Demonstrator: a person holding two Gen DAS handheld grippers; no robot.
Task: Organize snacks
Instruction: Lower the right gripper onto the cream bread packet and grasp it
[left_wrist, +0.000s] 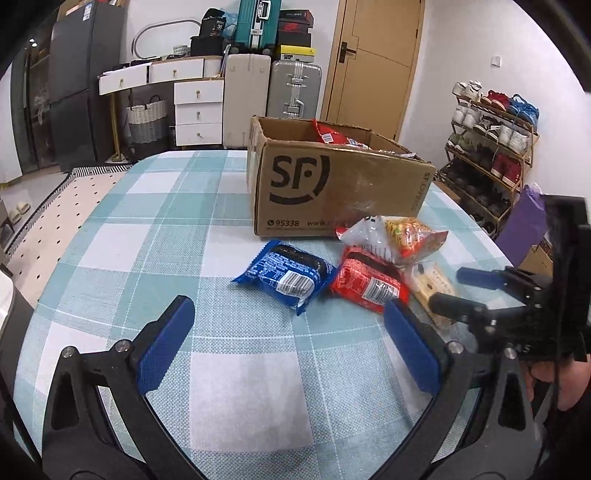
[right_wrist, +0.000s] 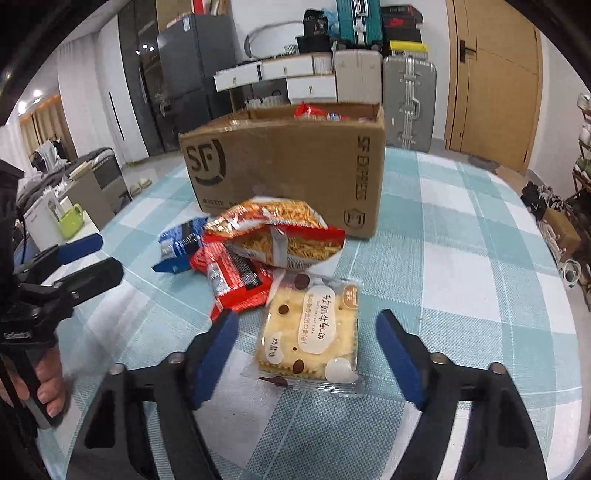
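Note:
A brown SF cardboard box (left_wrist: 332, 192) stands open on the checked tablecloth with several snack packs inside; it also shows in the right wrist view (right_wrist: 288, 173). In front of it lie a blue cookie pack (left_wrist: 286, 275), a red pack (left_wrist: 367, 282), an orange-and-white chip bag (left_wrist: 399, 236) and a clear cracker pack (right_wrist: 308, 330). My left gripper (left_wrist: 288, 343) is open and empty, just short of the blue pack. My right gripper (right_wrist: 308, 356) is open, its fingers on either side of the cracker pack, not touching it. Each gripper shows in the other's view (left_wrist: 448, 290) (right_wrist: 90, 258).
The round table (left_wrist: 122, 229) carries a teal and white checked cloth. Behind it stand white drawers (left_wrist: 197, 110), suitcases (left_wrist: 293, 88) and a wooden door (left_wrist: 373, 62). A shoe rack (left_wrist: 491, 147) stands at the right. A green mug (right_wrist: 70, 219) sits off the table at the left.

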